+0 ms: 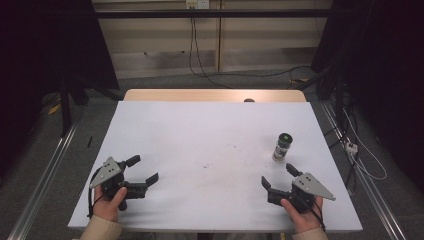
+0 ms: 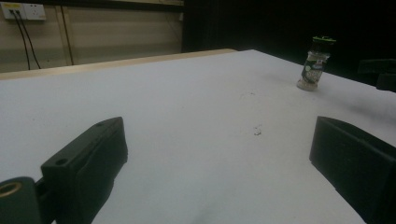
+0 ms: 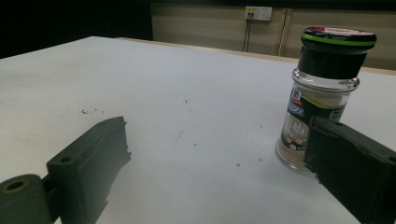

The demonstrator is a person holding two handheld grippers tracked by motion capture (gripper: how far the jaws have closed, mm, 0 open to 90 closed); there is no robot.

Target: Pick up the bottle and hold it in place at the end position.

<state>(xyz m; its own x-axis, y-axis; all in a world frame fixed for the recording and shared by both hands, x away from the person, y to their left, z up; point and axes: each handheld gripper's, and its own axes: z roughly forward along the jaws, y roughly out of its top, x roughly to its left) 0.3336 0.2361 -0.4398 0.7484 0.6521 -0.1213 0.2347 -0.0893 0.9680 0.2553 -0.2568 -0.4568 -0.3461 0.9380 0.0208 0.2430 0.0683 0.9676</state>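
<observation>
Two grippers were in hand, both with jaws spread wide and nothing between them. Right gripper (image 1: 279, 176) rested low on the table (image 1: 200, 130) near the front right, its jaws pointing up the board toward the jar (image 1: 283, 147), which stood upright just beyond them and not touching. In the right gripper view the jar (image 3: 322, 98) sat close ahead, partly behind the right-hand jaw. Left gripper (image 1: 145, 168) lay at the front left, well apart from the jar, jaws likewise released; from its own view the jar (image 2: 315, 65) appeared far off near the right edge.

Handling judgement: the jar looked to be glass with a black cap topped by a green rim, roughly half full of pale powder. Likely light to moderate in weight, rigid, smooth and somewhat slippery at the bare glass, and breakable if tipped or dropped. Tall and narrow, so prone to toppling under a sideways nudge. Best hold judged to be across the labelled body, low to middle, jaws level; the cap offers a second hold but risks turning.

Room: the white surface was otherwise bare apart from faint specks. The right edge lay near the jar; open board extended left and forward.
</observation>
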